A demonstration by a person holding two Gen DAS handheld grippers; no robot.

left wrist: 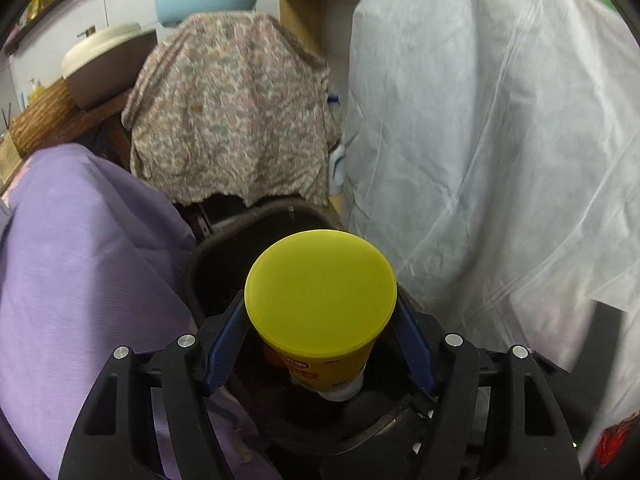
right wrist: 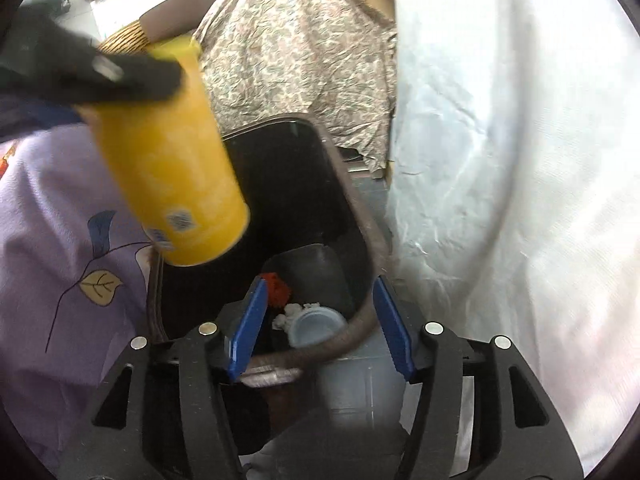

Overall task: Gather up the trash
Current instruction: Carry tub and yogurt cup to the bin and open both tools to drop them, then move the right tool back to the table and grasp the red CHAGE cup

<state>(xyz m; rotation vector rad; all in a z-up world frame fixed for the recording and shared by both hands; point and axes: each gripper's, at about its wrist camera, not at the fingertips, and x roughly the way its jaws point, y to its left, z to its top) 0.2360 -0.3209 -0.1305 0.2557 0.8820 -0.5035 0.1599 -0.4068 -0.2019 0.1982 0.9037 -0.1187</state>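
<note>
Gripping yellow can (left wrist: 320, 300), left gripper (left wrist: 320, 320) fingers blurred in right view; right gripper (right wrist: 320, 324) fingers wide; bin (right wrist: 360, 216) floor dim.

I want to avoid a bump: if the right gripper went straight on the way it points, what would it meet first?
Probably the brown trash bin's near rim, which crosses between the open right gripper fingers. Just above that, it would enter the bin, toward the white lid and red scrap inside. Depth is unclear.
</note>
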